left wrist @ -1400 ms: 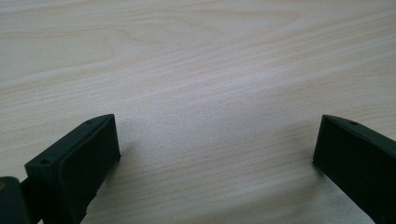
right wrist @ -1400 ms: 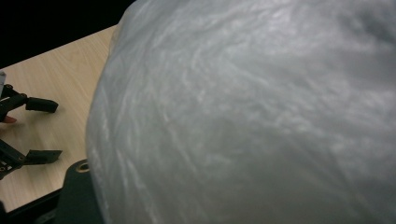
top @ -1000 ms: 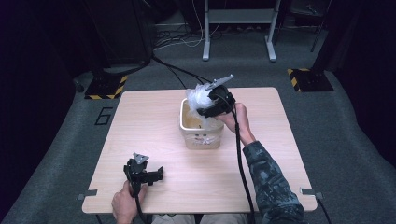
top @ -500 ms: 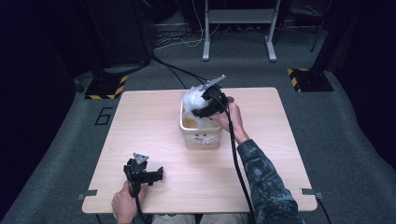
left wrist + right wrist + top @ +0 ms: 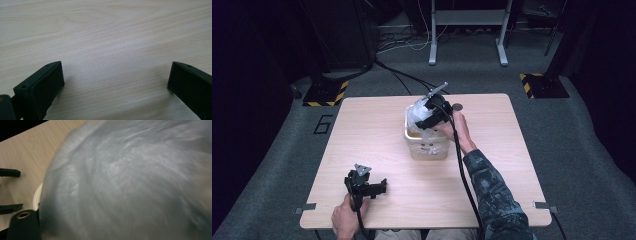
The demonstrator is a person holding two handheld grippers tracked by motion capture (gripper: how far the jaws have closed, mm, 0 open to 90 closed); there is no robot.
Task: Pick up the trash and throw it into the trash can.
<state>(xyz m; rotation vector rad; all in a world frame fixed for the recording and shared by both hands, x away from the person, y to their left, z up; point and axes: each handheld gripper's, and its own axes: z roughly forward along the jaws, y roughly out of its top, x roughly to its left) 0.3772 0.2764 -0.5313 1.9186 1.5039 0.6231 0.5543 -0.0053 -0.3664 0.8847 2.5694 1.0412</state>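
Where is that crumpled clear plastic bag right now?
In the high view the plastic bag sits at the far rim of the tub, mid-table, just left of the right claw.

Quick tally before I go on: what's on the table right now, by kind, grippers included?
Handheld grippers: 2, the left gripper and the right gripper
Translucent plastic tubs: 1, the tub
Clear crumpled plastic bags: 1, the bag at the tub's top
Small dark round objects: 1, near the far edge
Total: 5
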